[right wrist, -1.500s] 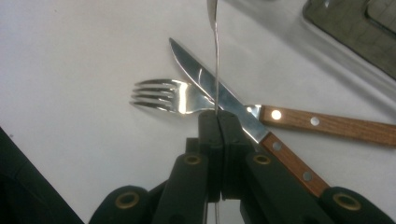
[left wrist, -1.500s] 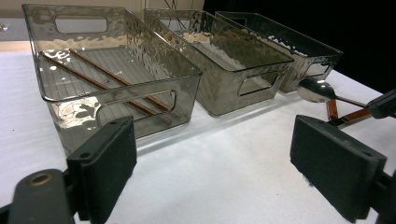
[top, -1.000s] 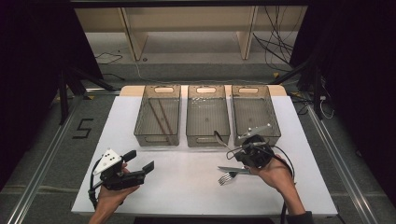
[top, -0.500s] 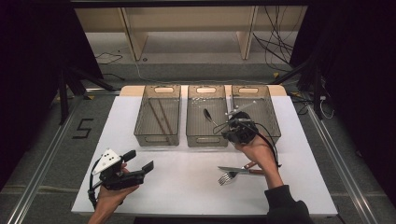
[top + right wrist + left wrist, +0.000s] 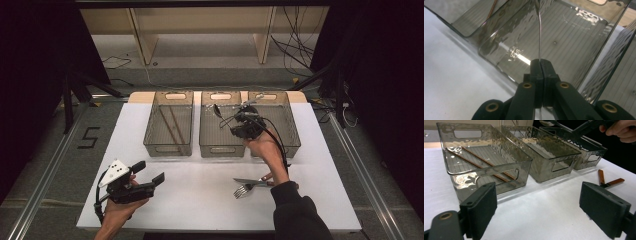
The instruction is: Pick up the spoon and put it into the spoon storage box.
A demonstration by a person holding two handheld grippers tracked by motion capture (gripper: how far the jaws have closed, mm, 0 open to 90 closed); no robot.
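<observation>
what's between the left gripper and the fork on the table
Nothing: in the high view the white table is bare between the left gripper and the fork.

White rectangular tabletop (image 5: pixel 200 200) carries three smoky clear plastic bins (image 5: pixel 169 127) in a row, plus wooden-handled steel fork (image 5: pixel 245 189) and knife (image 5: pixel 250 182).

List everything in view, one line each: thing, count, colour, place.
bins: three, clear smoky grey, side by side at the table's far edge
chopsticks: two, brown, in the left bin
spoon: one, silver, clamped in the right gripper over the middle bin
fork: one, silver, wooden handle, on the table near the right forearm
knife: one, silver, wooden handle, beside the fork
table: one, white
left gripper: black, open, low over the near left of the table
right gripper: black, shut on the spoon
</observation>
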